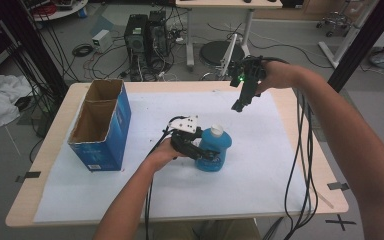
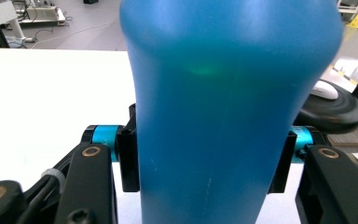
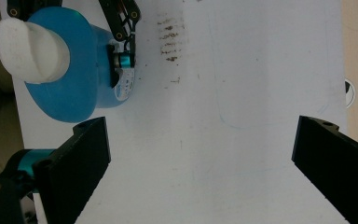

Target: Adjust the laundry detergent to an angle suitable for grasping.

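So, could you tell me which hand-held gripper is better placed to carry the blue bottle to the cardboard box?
The left hand-held gripper: its jaws already clamp the blue bottle, nearer the cardboard box. The right hand-held gripper hangs open above the table's far side.

A: What stands at the upper left?
B: A blue bottle (image 3: 70, 74) with a white cap (image 3: 30, 51), resting on the white sheet (image 3: 242, 116).
A: What touches the bottle?
B: The left gripper (image 3: 116, 58), clamped against its side.
A: And the right gripper (image 3: 200, 161)?
B: Jaws wide apart, below and beside the bottle, clear of it. Brown smudges (image 3: 170, 39) lie just beside the bottle.
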{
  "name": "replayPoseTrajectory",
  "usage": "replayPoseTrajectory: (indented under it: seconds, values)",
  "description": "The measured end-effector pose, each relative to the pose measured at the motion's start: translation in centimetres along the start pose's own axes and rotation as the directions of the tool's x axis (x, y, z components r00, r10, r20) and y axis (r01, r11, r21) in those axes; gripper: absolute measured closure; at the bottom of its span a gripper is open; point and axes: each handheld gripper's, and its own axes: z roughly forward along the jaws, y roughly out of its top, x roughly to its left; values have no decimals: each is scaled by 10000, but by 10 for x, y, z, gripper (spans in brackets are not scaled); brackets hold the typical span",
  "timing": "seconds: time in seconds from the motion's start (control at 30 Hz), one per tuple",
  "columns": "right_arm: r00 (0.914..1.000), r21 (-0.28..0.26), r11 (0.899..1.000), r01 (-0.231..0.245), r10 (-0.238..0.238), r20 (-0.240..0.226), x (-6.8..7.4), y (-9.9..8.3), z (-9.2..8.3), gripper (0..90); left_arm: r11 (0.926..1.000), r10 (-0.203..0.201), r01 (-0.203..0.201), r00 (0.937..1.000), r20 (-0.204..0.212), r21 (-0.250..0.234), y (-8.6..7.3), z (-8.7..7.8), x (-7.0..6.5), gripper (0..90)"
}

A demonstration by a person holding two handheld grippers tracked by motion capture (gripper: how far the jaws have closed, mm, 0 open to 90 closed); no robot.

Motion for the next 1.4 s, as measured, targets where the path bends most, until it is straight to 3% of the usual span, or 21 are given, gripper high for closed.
replayPoseTrajectory:
  seconds: [0.23, 0.67, 0.77, 0.83, 0.97, 1.03, 1.4]
  values:
    - [10000, 0, 10000, -18, 18, 28, 1, 0, -1, 33, 9998, 174, -173, 9998, 89, -24, -3, -4, 0, 448]
    - [10000, 30, 10000, 17, -17, -2, 1, 1, 2, 33, 9996, -98, 99, 9999, 22, -259, -7, -6, 0, 445]
    - [10000, -17, 10000, 23, -23, -15, 1, 1, 2, 32, 9997, -183, 180, 9997, -173, -169, -6, -6, -1, 435]
    - [10000, -10, 10000, 16, -16, -7, 1, 1, 2, 32, 9986, -437, 426, 9983, -373, -305, -5, -8, -1, 362]
    - [10000, 4, 10000, 22, -22, 0, 2, 1, 1, 33, 9976, -619, 601, 9966, -546, -334, -2, -14, -3, 324]
    - [10000, 7, 10000, 43, -43, 12, 3, 0, 0, 33, 9969, -750, 732, 9951, -650, -302, -1, -19, -4, 257]
    - [9999, -85, 10000, 3, -1, 134, 7, -1, -5, 33, 9981, -582, 552, 9914, -1169, -283, 6, -41, -19, 256]
